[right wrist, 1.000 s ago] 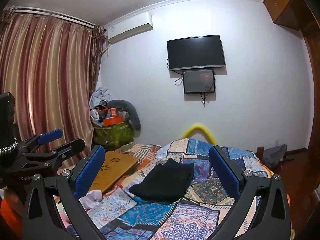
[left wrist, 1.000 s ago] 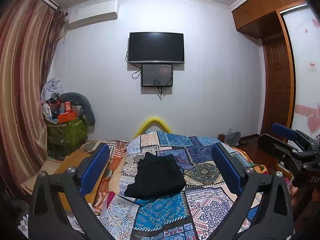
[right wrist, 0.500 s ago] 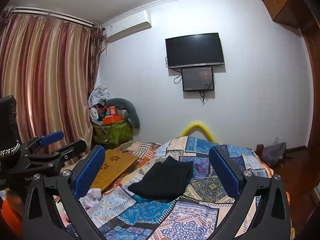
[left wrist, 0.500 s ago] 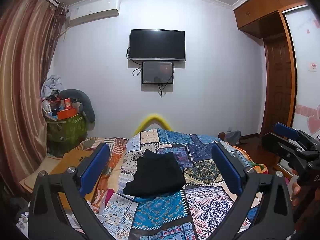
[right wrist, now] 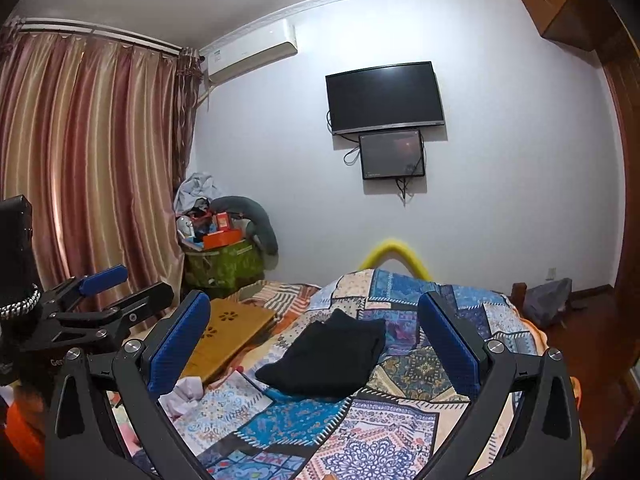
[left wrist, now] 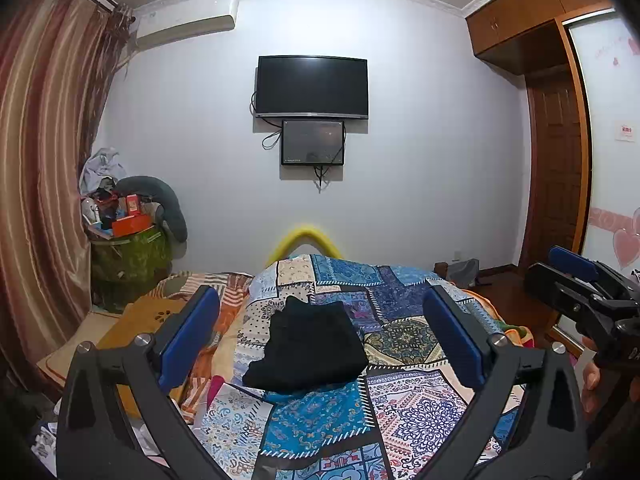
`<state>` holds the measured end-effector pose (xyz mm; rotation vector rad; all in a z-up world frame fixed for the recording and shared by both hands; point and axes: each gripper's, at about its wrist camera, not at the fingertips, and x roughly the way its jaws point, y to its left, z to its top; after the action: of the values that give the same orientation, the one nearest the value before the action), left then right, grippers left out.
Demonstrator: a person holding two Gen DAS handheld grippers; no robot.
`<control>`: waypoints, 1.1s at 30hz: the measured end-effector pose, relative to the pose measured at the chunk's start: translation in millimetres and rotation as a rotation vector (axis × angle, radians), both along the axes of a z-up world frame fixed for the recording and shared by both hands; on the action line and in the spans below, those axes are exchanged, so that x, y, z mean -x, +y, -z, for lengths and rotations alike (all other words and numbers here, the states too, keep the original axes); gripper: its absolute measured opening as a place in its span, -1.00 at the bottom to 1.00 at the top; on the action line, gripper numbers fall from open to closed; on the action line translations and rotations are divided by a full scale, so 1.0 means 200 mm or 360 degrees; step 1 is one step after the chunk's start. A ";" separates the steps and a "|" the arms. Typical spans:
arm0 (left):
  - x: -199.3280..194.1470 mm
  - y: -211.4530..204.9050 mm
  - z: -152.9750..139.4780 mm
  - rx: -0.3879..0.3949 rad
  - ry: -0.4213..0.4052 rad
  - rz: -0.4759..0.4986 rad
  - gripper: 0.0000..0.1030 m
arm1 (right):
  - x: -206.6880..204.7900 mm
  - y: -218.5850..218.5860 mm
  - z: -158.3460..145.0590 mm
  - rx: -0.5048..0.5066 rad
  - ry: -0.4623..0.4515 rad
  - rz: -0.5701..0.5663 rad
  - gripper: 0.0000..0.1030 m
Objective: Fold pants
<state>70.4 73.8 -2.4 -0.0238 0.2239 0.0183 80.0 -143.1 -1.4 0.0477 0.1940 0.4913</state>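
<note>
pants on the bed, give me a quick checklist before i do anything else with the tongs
1. Black pants folded into a compact stack: ok.
2. Pants resting fully on the patchwork quilt, not hanging over an edge: ok.
3. Left tongs open and holding nothing: ok.
4. Right tongs open and holding nothing: ok.
5. Both tongs held apart from the pants, no cloth snagged: ok.
6. Folded edges squarely aligned: cannot tell, the black fabric hides its layers.

A pale lilac wall point(left wrist: 420, 168) carries a black flat television point(left wrist: 311, 87) above a smaller dark screen point(left wrist: 312, 142), perhaps a monitor. Striped pink-gold curtains point(right wrist: 88, 160) hang left; a white air conditioner point(right wrist: 252, 56) sits high.
</note>
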 end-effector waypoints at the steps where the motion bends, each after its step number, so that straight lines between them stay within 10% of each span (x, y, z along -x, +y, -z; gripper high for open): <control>1: 0.00 0.00 0.00 0.0001 0.0001 0.0002 0.99 | 0.00 0.00 0.00 -0.0001 0.0001 0.0002 1.00; 33: -0.02 -0.03 0.01 0.0015 0.0045 0.0058 1.00 | 0.00 -0.02 0.01 -0.0001 0.0018 0.0024 1.00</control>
<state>74.1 68.4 -4.9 -0.0287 0.2529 -0.0190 79.6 -147.1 -2.4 0.0526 0.2044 0.4762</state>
